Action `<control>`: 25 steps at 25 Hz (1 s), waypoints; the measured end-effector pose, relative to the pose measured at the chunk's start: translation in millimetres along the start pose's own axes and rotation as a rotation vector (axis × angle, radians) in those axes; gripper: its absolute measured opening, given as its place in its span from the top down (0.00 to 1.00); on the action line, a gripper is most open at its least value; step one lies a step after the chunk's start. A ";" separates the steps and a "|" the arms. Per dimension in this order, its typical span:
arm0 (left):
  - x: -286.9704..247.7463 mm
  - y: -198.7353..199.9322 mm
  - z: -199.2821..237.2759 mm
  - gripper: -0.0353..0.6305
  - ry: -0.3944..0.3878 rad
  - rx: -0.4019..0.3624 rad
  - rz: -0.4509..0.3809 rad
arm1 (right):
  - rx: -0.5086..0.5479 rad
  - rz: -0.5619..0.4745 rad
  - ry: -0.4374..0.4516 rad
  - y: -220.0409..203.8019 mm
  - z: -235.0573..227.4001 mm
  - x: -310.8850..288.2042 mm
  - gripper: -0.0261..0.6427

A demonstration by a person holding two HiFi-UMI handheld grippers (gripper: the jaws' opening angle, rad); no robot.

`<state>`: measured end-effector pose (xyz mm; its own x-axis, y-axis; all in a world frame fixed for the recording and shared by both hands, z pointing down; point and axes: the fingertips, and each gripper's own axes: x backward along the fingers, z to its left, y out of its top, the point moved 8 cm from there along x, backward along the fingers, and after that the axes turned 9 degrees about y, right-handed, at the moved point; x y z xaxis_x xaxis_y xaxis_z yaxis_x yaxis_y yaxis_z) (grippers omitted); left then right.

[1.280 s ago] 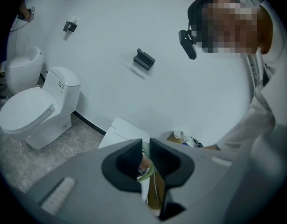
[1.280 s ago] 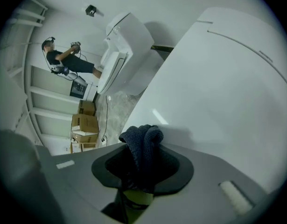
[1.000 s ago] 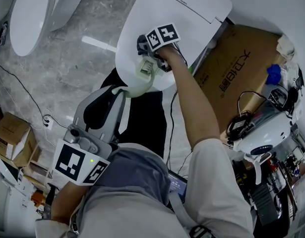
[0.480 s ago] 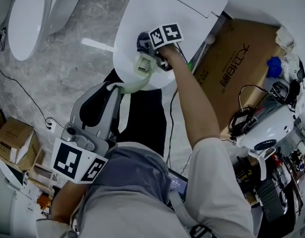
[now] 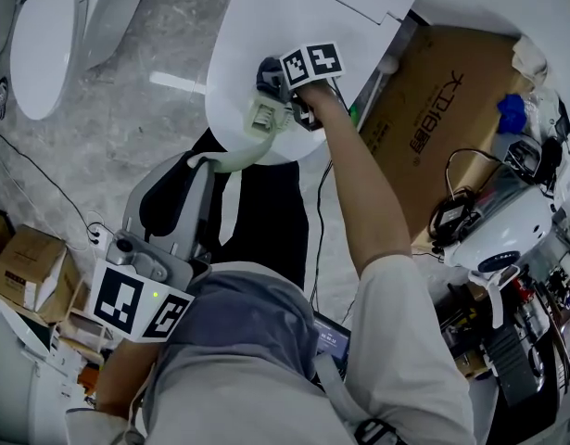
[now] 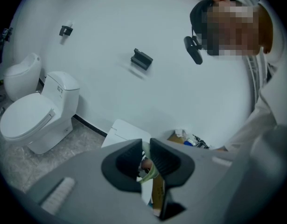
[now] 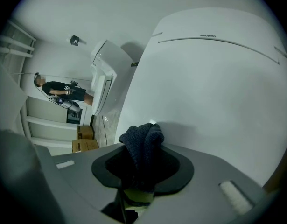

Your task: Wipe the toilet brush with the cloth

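The left claw (image 6: 144,161) is squeezing almost shut on the pale green toilet brush (image 5: 263,119), holding it up so it is not wobbling. The right claw (image 7: 142,174) is pinching the dark cloth (image 7: 144,148) tight and pressing it against the brush's far end, above the white toilet lid (image 5: 303,26). I think this is so the cloth can rub the brush clean.

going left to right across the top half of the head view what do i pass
white toilet → grey floor → closed toilet lid → cardboard box
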<state>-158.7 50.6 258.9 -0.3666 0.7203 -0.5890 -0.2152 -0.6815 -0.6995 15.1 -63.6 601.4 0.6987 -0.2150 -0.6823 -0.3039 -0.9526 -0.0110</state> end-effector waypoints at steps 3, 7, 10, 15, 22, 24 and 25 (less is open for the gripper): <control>0.3 -0.5 -0.7 0.95 0.000 0.000 0.000 | -0.011 -0.011 -0.004 -4.8 -4.4 3.8 0.78; 0.1 0.4 -0.9 0.95 -0.002 -0.004 0.003 | -0.043 -0.032 -0.005 -12.5 -11.7 8.7 0.78; -0.7 1.3 -1.2 0.95 -0.005 -0.006 0.004 | -0.058 -0.050 -0.005 -17.0 -15.7 12.5 0.78; -0.5 1.4 -1.4 0.95 -0.003 -0.012 0.007 | -0.057 -0.066 -0.015 -22.0 -18.4 15.2 0.78; -0.7 0.8 -2.4 0.95 -0.003 -0.016 0.008 | -0.061 -0.078 -0.044 -32.2 -26.0 25.4 0.78; -0.6 0.7 -2.6 0.95 -0.002 -0.017 0.009 | -0.063 -0.082 -0.052 -35.2 -28.1 28.0 0.78; -0.6 0.7 -2.6 0.95 -0.001 -0.018 0.009 | -0.063 -0.084 -0.057 -36.4 -28.9 29.4 0.78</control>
<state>-156.3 50.0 257.7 -0.3696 0.7140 -0.5946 -0.1955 -0.6854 -0.7015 65.4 -41.5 602.9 0.6815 -0.1230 -0.7214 -0.2034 -0.9788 -0.0253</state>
